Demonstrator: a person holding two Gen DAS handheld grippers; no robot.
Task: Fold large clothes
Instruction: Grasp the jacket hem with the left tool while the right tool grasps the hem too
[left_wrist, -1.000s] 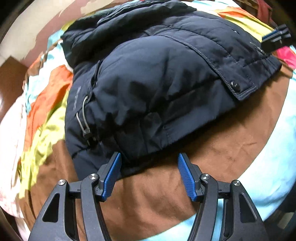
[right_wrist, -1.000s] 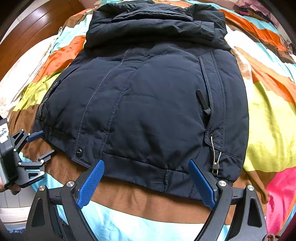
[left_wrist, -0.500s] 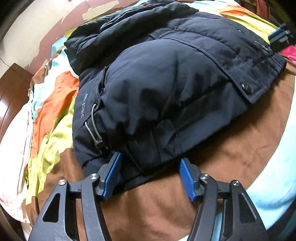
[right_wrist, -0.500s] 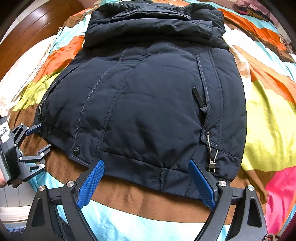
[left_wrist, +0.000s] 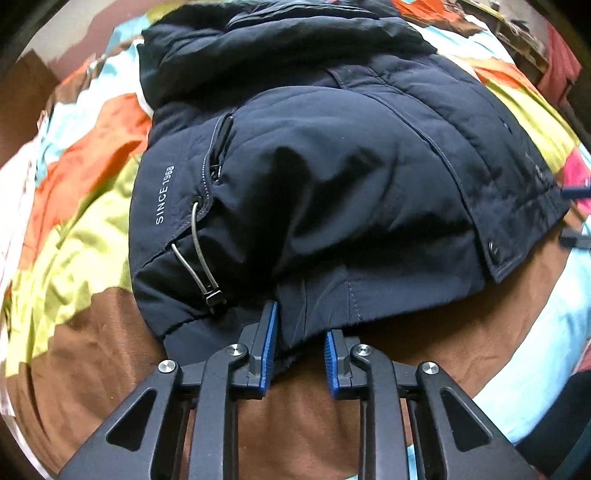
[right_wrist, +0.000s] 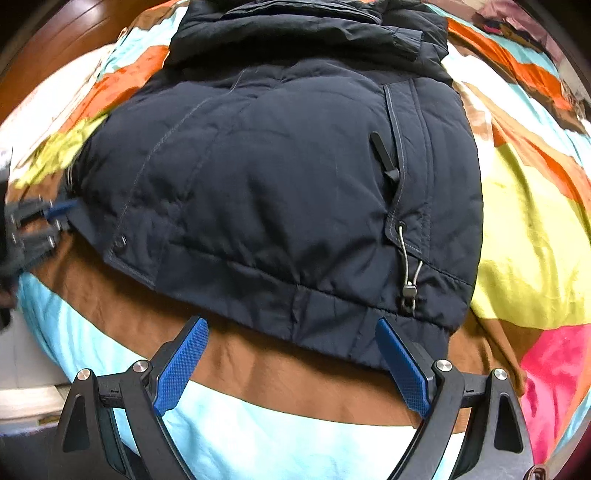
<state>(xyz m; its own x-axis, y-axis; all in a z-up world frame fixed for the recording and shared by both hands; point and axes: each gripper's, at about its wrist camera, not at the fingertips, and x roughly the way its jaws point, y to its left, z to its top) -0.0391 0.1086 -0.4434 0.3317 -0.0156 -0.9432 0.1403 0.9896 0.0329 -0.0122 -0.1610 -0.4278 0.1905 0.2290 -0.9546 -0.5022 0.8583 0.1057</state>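
Observation:
A dark navy padded jacket lies flat on a colourful bedspread, its hem toward me. In the left wrist view my left gripper is closing, its blue pads pinching a bunched fold of the hem near the drawcord toggle. Over the same jacket, at the hem's other end, my right gripper stands wide open. Its right pad sits at the hem's edge and nothing is gripped. The left gripper shows blurred at that view's left edge.
The bedspread has brown, light blue, yellow, orange and pink patches. Dark wood borders the bed at the far left. The jacket's hood and collar lie bunched at the far end.
The left gripper's jaws have narrowed from wide apart to close together on the hem, and the view has shifted along the jacket. The right gripper has come closer to the hem, still wide open.

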